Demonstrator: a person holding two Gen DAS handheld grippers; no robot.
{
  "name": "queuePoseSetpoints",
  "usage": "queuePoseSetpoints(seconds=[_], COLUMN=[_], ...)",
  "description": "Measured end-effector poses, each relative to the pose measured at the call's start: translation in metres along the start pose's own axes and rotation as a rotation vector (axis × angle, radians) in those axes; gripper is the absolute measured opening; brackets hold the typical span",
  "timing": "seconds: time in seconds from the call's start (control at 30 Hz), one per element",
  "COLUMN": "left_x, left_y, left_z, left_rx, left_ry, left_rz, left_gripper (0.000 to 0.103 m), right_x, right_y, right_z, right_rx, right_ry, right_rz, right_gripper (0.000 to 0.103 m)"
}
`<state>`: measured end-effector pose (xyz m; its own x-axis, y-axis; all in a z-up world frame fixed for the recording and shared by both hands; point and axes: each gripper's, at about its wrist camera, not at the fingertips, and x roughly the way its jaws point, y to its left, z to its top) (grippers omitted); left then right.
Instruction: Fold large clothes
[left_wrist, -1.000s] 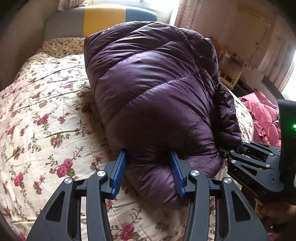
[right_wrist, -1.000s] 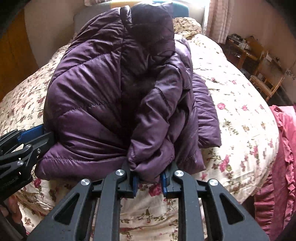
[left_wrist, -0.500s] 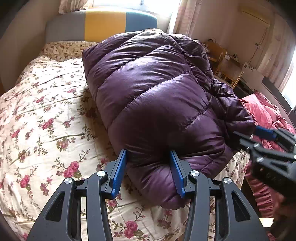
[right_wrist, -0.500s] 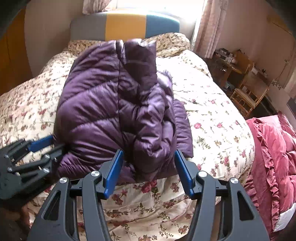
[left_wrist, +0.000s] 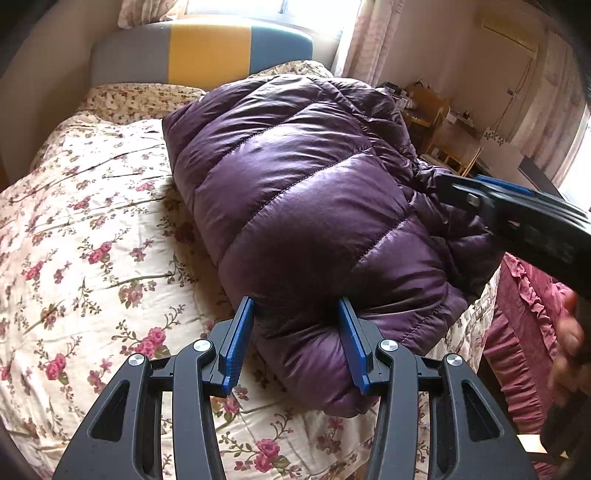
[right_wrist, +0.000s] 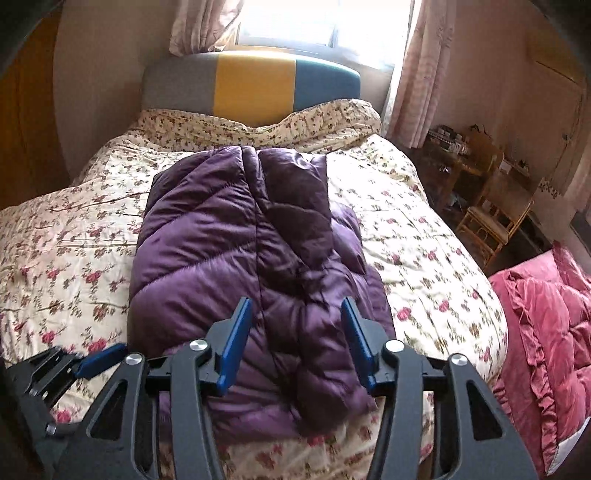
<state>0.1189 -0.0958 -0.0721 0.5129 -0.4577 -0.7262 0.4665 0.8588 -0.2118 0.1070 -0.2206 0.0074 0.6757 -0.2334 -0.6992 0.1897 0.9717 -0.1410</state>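
A folded purple puffer jacket (left_wrist: 303, 206) lies on the flowered bed quilt (left_wrist: 74, 240). My left gripper (left_wrist: 295, 332) is shut on the jacket's thick near edge, and the padding bulges between its blue pads. My right gripper (right_wrist: 295, 332) hangs above the jacket (right_wrist: 221, 258), over its near right part. Its jaws are closing, with nothing pressed between them. In the left wrist view the right gripper (left_wrist: 476, 195) shows from the side, over the jacket's right edge. The left gripper (right_wrist: 92, 363) sits at the jacket's near left corner in the right wrist view.
A grey, yellow and blue headboard (right_wrist: 255, 88) stands under a window at the far end. A pink ruffled quilt (right_wrist: 546, 332) lies to the right of the bed. A wooden chair (right_wrist: 491, 218) and cluttered shelves stand beyond it. A person's hand (left_wrist: 569, 350) holds the right gripper.
My right gripper let go of the jacket's folded sleeve end, opened, and rose back away from it. The jacket settled lower on the bed. My left gripper kept its hold.
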Motion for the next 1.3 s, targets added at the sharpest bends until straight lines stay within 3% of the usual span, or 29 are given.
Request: queuePoseSetpoints(seconds=[0.2, 0.47, 0.9, 1.07, 1.3], left_x=[-0.006, -0.025, 0.026, 0.045, 0.037], left_y=[0.003, 0.007, 0.001, -0.004, 0.001], left_z=[0.001, 0.018, 0.046, 0.043, 0.045], left_rx=[-0.017, -0.07, -0.048, -0.007, -0.018], left_ry=[-0.008, -0.077, -0.031, -0.022, -0.041], left_rz=[-0.019, -0.048, 0.02, 0.05, 0.052], left_gripper=[0.046, 0.046, 0.046, 0.046, 0.046], right_x=[0.036, 0.065, 0.097, 0.098, 0.078], right_y=[-0.003, -0.02, -0.031, -0.033, -0.032], right_z=[-0.002, -0.018, -0.05, -0.05, -0.033], right_rx=[-0.012, 0.026, 0.087, 0.091, 0.087], right_ry=[0.067, 0.125, 0.104, 0.098, 0.109], right_rz=[-0.043, -0.056, -0.077, -0.072, -0.074], right_gripper=[0.036, 0.033, 0.033, 0.033, 0.038])
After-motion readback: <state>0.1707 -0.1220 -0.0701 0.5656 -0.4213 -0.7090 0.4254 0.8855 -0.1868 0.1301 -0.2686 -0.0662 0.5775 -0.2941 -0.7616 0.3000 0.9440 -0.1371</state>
